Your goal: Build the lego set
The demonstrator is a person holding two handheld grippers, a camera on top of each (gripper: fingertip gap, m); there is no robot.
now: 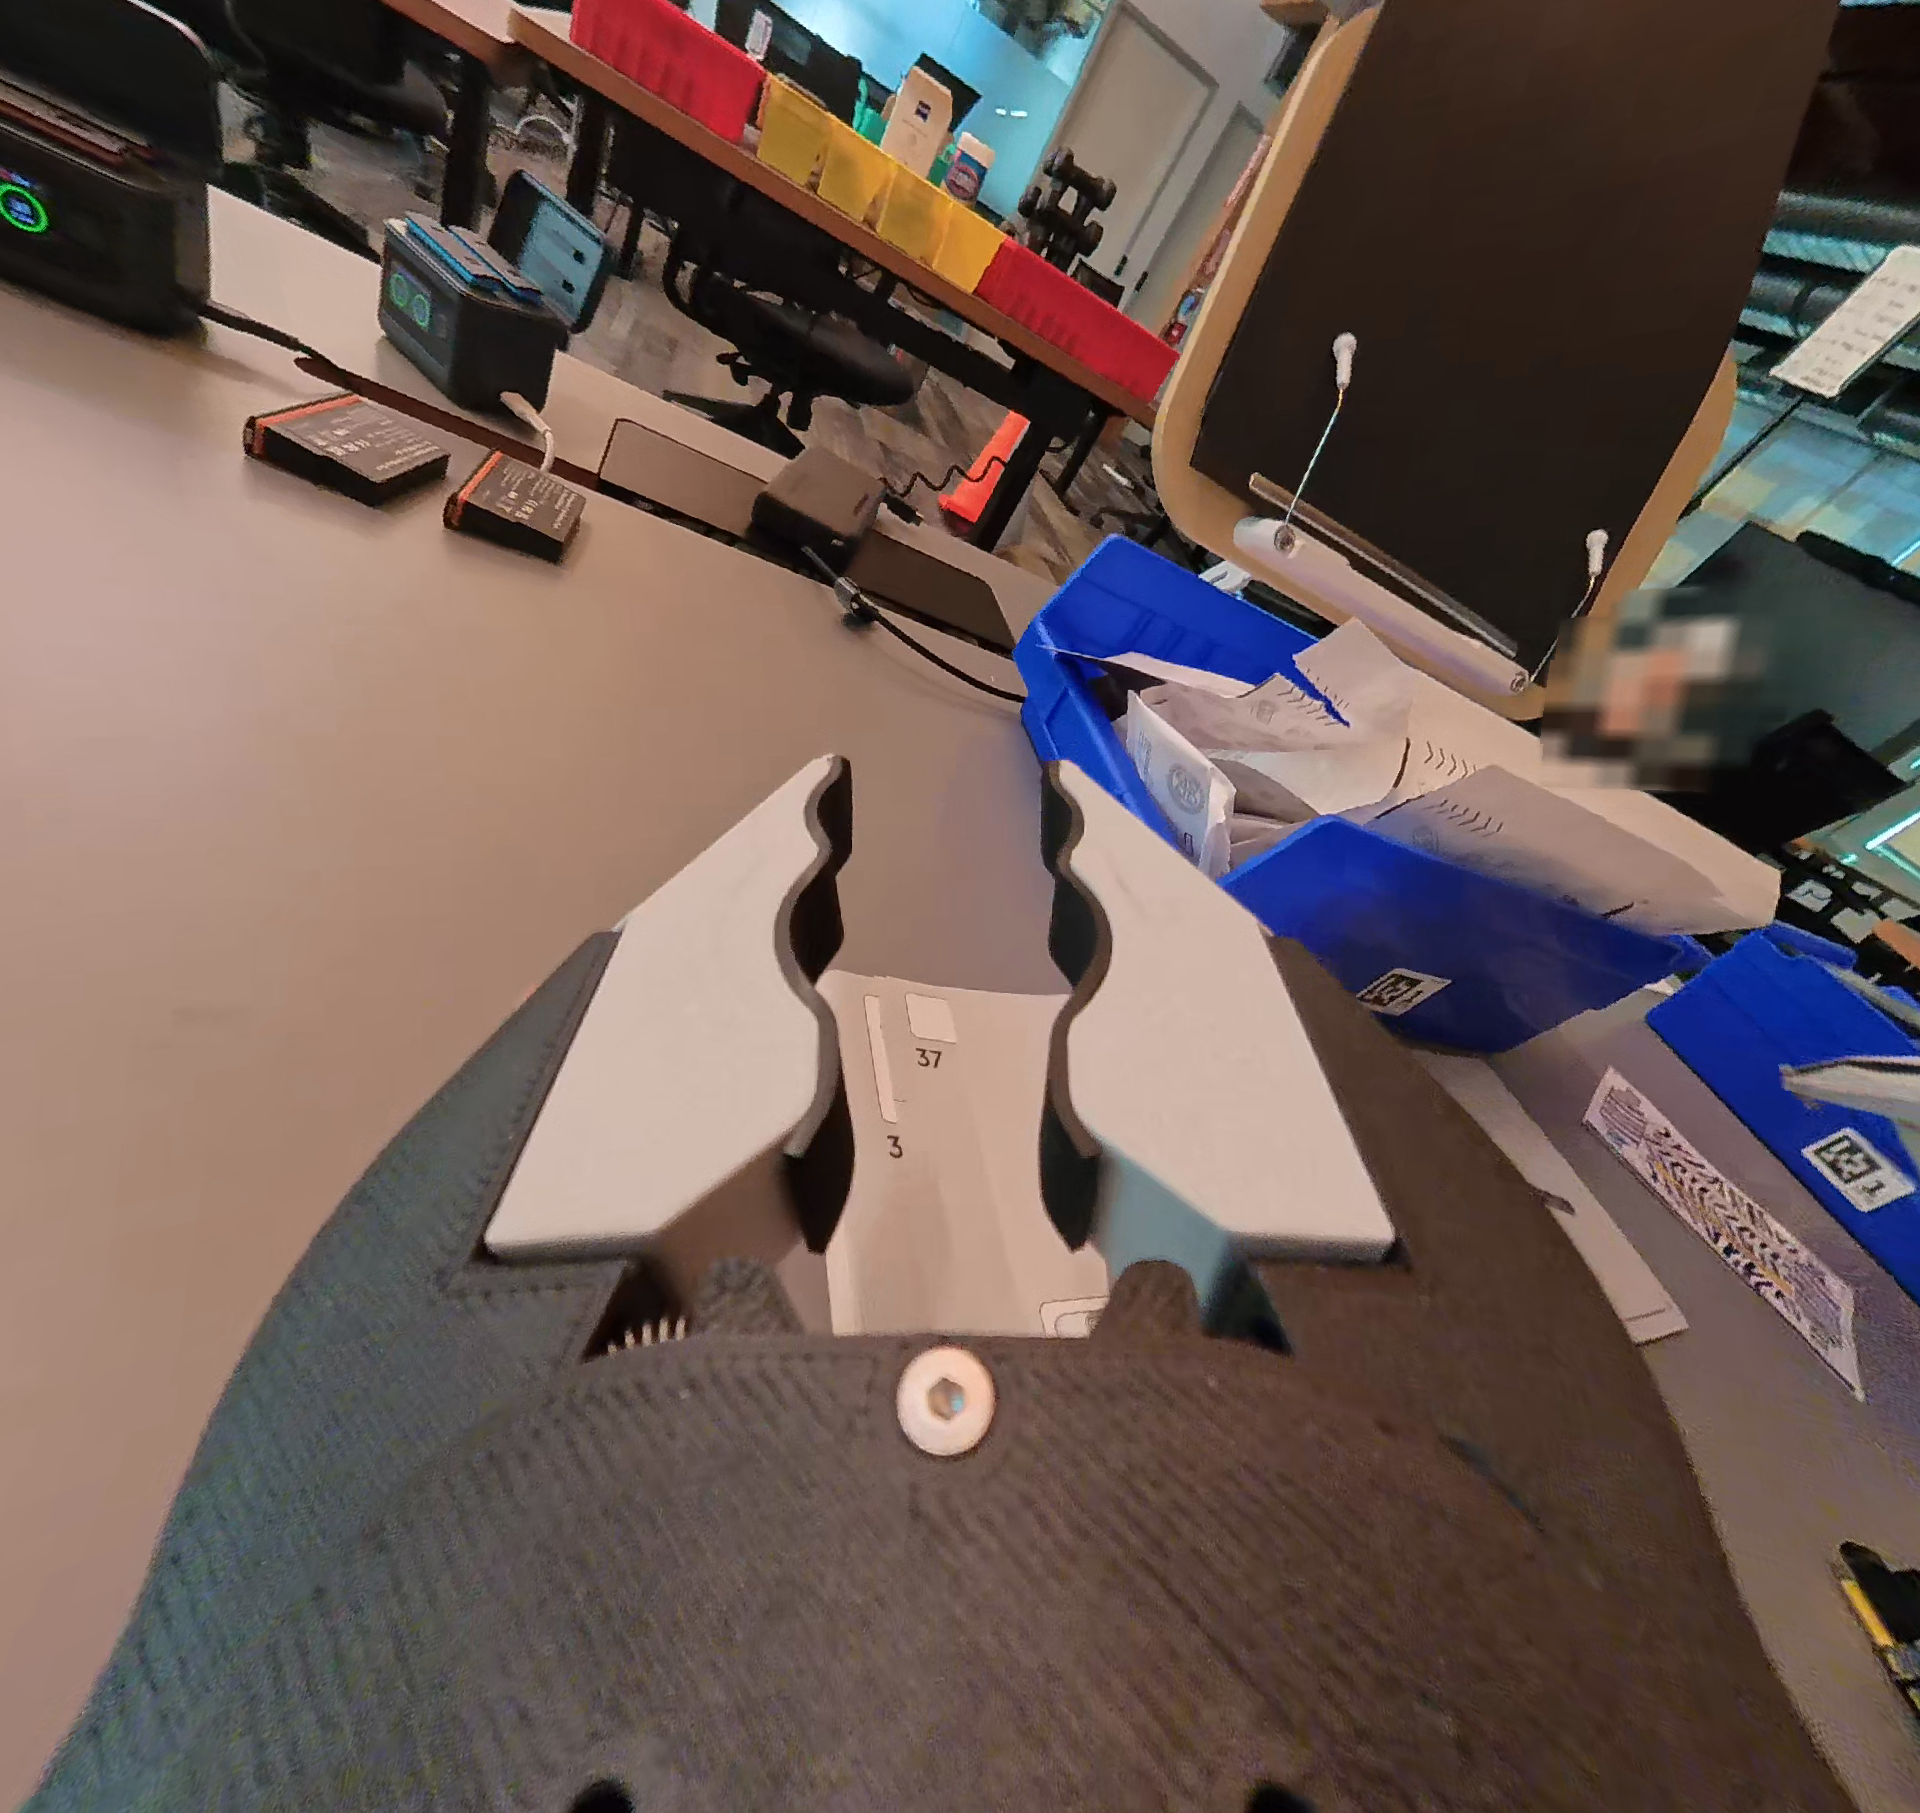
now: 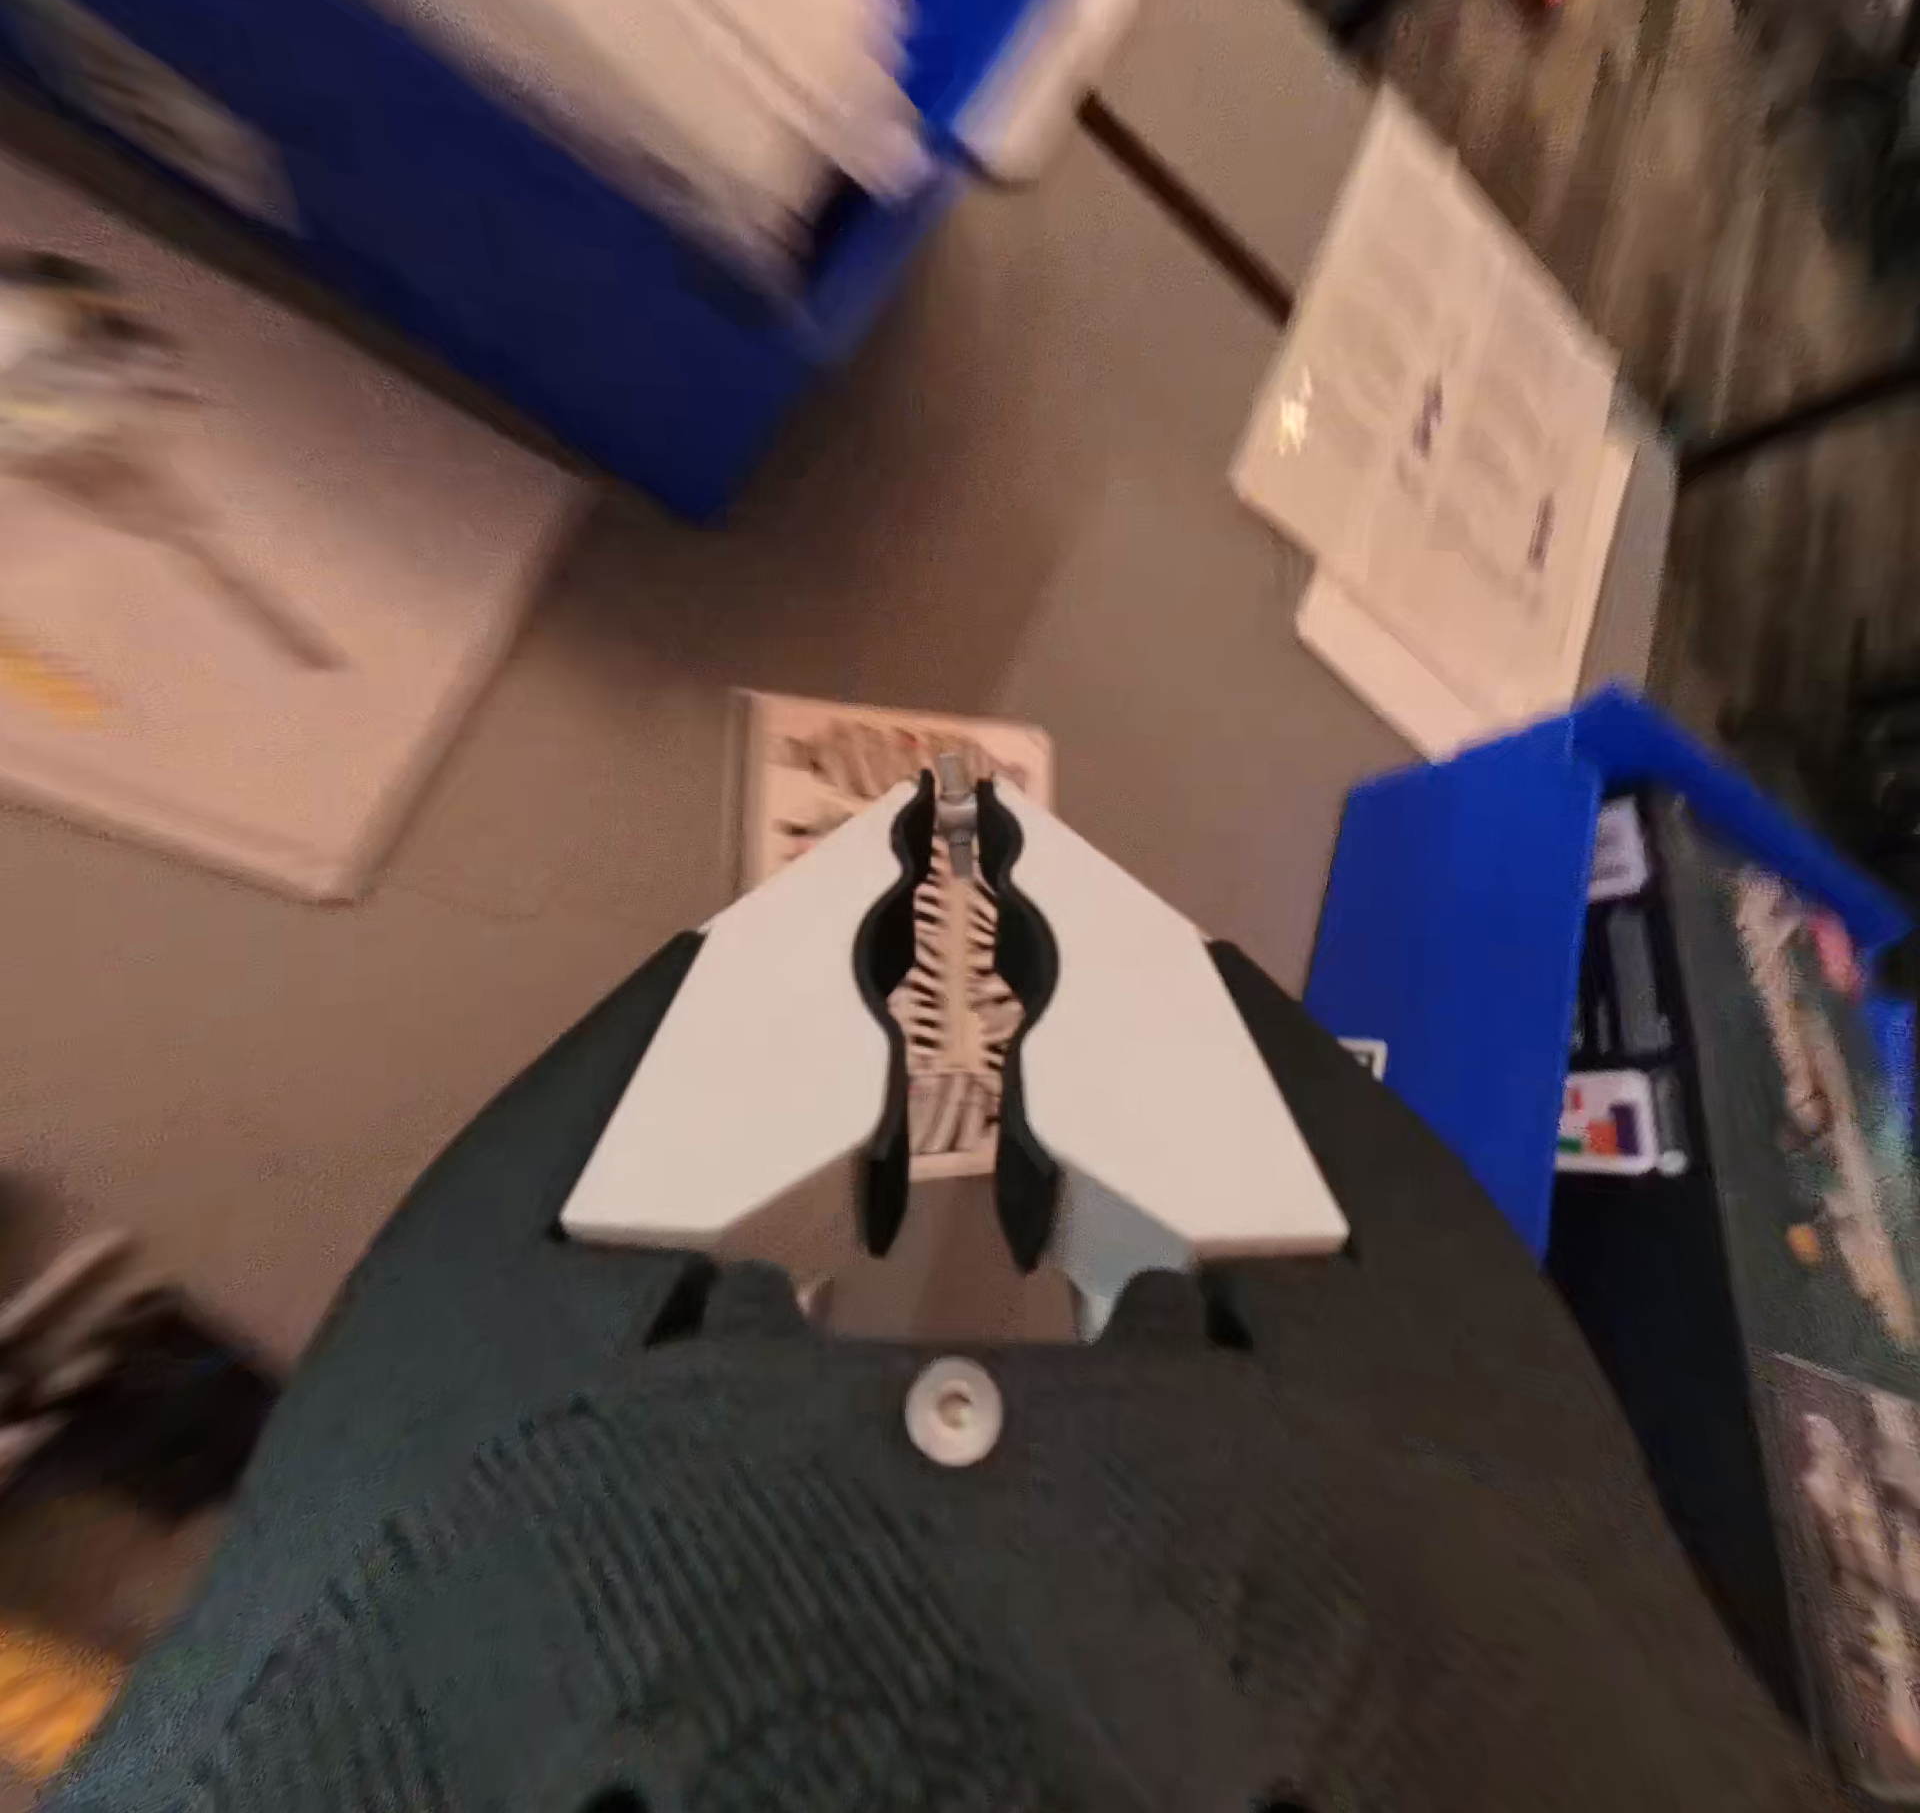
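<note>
The grey table (image 1: 312,828) carries a blue bin (image 1: 1434,932) of paper bags. Beside that bin the left gripper (image 1: 948,787) hangs spread over a white page (image 1: 935,1140). The right gripper (image 2: 953,795) pinches a small grey lego piece (image 2: 954,818) above a printed sheet (image 2: 821,776).

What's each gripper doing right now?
Left gripper: open, holding nothing.
Right gripper: shut on a small grey piece at its fingertips.

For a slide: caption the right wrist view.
Right gripper pinching a small grey lego piece above a patterned sheet, blue plastic bins alongside.
</note>
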